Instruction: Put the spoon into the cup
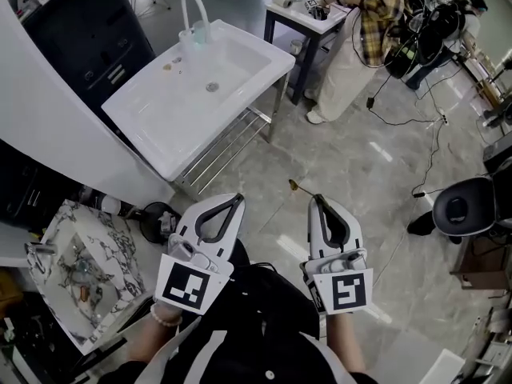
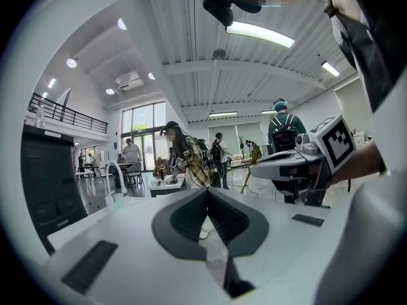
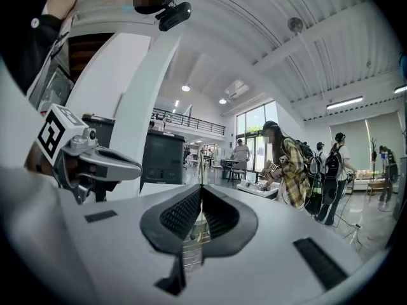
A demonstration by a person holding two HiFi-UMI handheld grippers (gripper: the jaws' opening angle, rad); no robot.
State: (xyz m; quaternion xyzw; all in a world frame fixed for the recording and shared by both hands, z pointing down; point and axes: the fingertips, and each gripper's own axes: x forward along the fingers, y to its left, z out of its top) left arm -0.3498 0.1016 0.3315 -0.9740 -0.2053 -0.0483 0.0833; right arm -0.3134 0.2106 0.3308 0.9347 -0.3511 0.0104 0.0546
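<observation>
The right gripper is held level in front of the person's body, and its jaws are seen pressed together on the spoon. The thin handle is pinched between the ribbed black pads. The gold end is seen beyond the jaw tips, over the grey floor. In the right gripper view a thin line of the handle can be made out rising from the closed tips.

The left gripper is held just beside it, on the person's left. Its jaws are also closed, tip against tip, with nothing gripped between them. Only floor is seen through the oval gap behind the tips. Both grippers are carried close to the person's dark clothing, marker cubes toward the body.

Ahead and to the left, a white sink is set on a metal rack. A curved white tap is mounted at its far corner. The cup, pale and see-through, is placed on the sink's rim right beside the tap, well apart from the spoon.

To the lower left, a marbled basin is partly seen. Further off, a person in a checked shirt is seen at a small table. Cables are trailed across the floor near a black stool.
</observation>
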